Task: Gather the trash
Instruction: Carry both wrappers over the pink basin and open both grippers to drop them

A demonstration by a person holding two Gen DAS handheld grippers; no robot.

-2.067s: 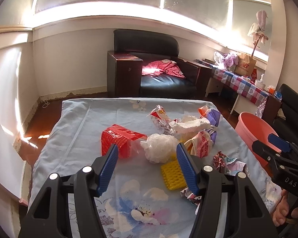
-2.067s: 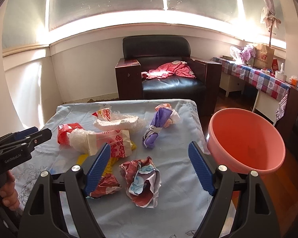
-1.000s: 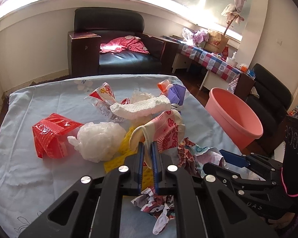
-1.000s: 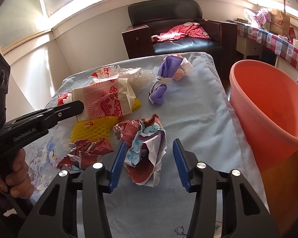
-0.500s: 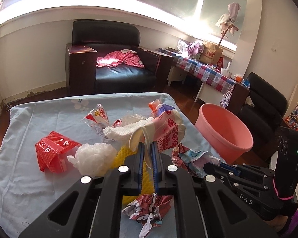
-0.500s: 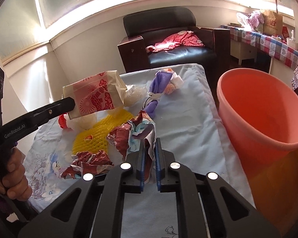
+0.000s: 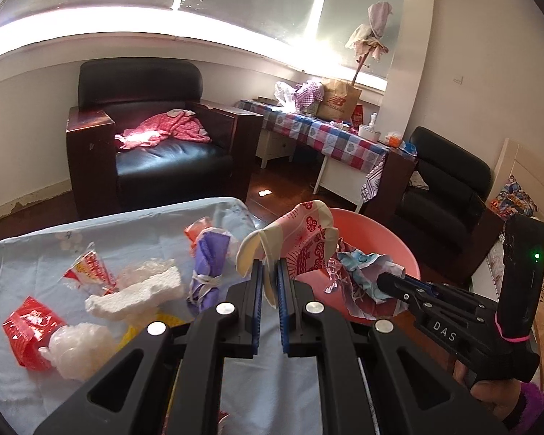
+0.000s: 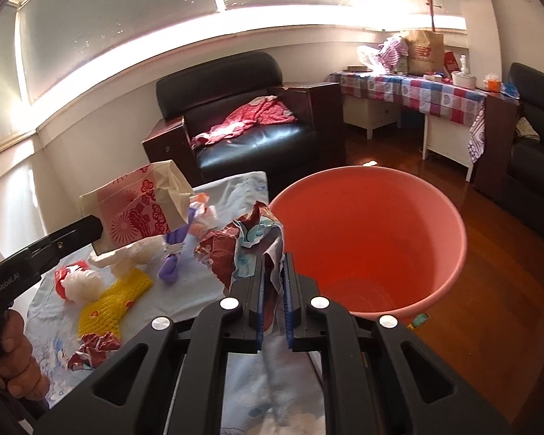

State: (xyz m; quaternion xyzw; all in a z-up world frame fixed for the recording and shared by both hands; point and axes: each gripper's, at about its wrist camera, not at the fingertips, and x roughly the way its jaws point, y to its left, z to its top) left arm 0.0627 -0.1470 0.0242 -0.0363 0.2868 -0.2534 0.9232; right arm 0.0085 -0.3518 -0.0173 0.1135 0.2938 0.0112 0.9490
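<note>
Now both tools are carrying trash toward the pink basin (image 8: 373, 239), which is standing on the floor just past the surface's (image 8: 235, 188) far right corner. The right tool (image 8: 273, 290) is pinching a crumpled maroon-and-blue wrapper (image 8: 243, 250) tight between its jaws, hanging beside the basin's near rim, so it is the nearer hand. The left tool (image 7: 270, 282) is clamping a red-patterned paper bag (image 7: 301, 239), also closed on it, farther from the basin on the surface side. Foam, a purple wrapper (image 7: 208, 264) and a yellow net (image 8: 108, 301) are lying on the surface, away from the basin
</note>
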